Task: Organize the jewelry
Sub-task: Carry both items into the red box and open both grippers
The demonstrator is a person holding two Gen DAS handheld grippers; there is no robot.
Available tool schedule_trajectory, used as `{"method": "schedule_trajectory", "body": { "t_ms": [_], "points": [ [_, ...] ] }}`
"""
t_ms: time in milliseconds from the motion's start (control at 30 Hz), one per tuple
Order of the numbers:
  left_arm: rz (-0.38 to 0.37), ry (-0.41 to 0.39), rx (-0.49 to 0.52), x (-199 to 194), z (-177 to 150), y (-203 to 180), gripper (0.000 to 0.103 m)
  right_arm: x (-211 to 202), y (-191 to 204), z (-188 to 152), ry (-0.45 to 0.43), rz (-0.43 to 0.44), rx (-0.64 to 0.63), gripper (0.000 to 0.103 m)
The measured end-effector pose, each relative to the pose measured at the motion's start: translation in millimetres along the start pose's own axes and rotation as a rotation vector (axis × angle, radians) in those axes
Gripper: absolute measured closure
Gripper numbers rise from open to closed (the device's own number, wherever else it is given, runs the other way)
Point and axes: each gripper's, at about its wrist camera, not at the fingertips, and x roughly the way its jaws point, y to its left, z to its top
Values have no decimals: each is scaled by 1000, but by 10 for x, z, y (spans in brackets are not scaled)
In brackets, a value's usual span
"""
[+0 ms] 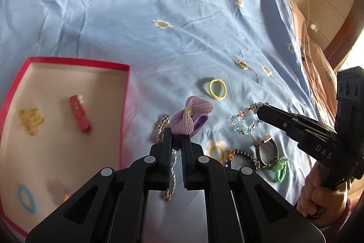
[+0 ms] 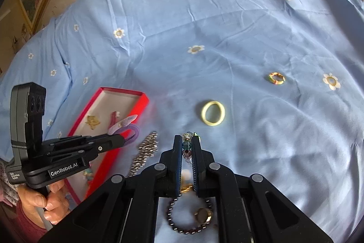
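Lilac bow hair tie (image 1: 190, 116): clamped in left gripper (image 1: 176, 140), just right of red box (image 1: 77, 60)
Crystal bead bracelet (image 1: 244, 122): pinched by right gripper (image 2: 187, 142), farther right of the box

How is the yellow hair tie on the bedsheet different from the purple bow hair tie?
The yellow hair tie is a plain loop; the purple bow hair tie carries a fabric bow. The yellow one lies free on the blue bedsheet; the purple one is pinched in the left claw. Both are outside the red box.

Box (image 1: 127, 92) lies left on bedsheet (image 1: 159, 42), w/ clips (image 1: 79, 114) inside; hair tie (image 1: 217, 89), prob. ring (image 1: 242, 64) behind, to its right.
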Motion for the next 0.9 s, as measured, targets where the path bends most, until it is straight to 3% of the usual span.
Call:
{"method": "schedule_trajectory", "body": {
  "t_ms": [333, 900],
  "points": [
    [29, -34, -83, -356, -203, 336, 97, -47, 409, 15, -4, 63, -54, 96],
    [130, -77, -223, -743, -495, 1113, 97, 211, 1158, -6, 39, 176, -141, 96]
  ]
}}
